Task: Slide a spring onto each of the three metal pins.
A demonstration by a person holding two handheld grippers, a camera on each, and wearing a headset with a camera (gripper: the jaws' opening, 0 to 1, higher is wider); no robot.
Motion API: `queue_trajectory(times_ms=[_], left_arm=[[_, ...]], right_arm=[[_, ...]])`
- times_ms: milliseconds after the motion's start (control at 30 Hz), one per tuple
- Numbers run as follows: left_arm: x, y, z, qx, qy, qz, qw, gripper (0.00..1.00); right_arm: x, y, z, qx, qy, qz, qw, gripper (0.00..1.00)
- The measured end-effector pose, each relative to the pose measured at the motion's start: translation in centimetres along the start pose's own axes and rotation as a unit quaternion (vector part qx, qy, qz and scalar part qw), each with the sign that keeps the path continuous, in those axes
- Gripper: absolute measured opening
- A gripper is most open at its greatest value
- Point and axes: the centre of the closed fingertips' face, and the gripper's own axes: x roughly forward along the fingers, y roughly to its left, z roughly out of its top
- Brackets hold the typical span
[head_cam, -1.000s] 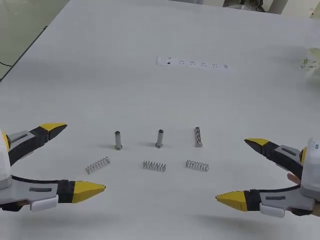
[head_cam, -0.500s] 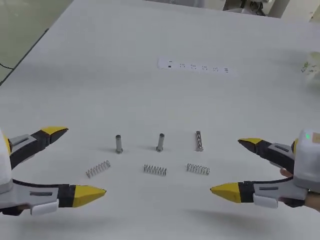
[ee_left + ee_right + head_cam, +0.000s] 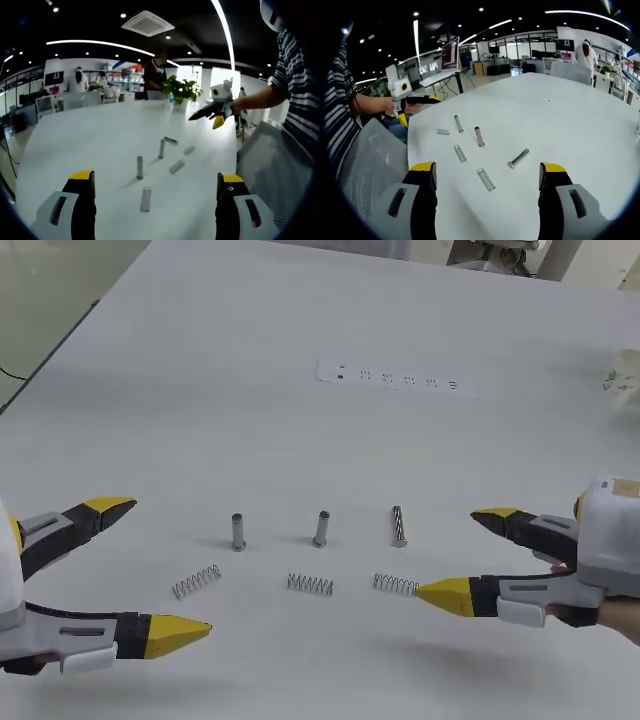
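Three springs lie loose on the white table [image 3: 200, 390], each in front of a pin.
Both grippers hover with jaws spread wide and nothing between them. The left gripper [image 3: 165, 565] sits low at the left, well apart from the parts. The right gripper [image 3: 452, 552] sits at the right, its lower yellow tip just beside the end of the right spring [image 3: 394, 584]. The middle spring [image 3: 310, 585] and left spring [image 3: 196, 581] lie in the same row. Behind them the left pin [image 3: 238, 532] and middle pin [image 3: 321, 528] stand upright, while the right pin [image 3: 398, 525] lies on its side. A power strip [image 3: 388, 377] lies farther back.
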Motion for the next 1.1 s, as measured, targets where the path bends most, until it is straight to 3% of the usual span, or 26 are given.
queue_trajectory(times_ms=[367, 533, 800, 1100], left_arm=[[0.2, -0.2, -0.4, -0.001, 0.003, -0.004, 1.0, 0.99], [0.2, -0.2, -0.5, -0.002, 0.006, -0.004, 1.0, 0.99], [0.2, -0.2, -0.5, -0.003, 0.006, -0.003, 1.0, 0.99], [0.2, -0.2, -0.8, -0.004, 0.009, -0.002, 0.9999, 0.99]], right_arm=[[1.4, -1.0, 1.3, 0.023, 0.015, -0.009, 0.9996, 0.72], [1.9, -1.9, 1.1, 0.02, 0.037, -0.02, 0.9989, 0.63], [2.5, -2.7, 1.7, 0.049, 0.041, -0.026, 0.9976, 0.6], [3.6, -3.9, 1.8, 0.096, 0.064, -0.039, 0.9926, 0.51]])
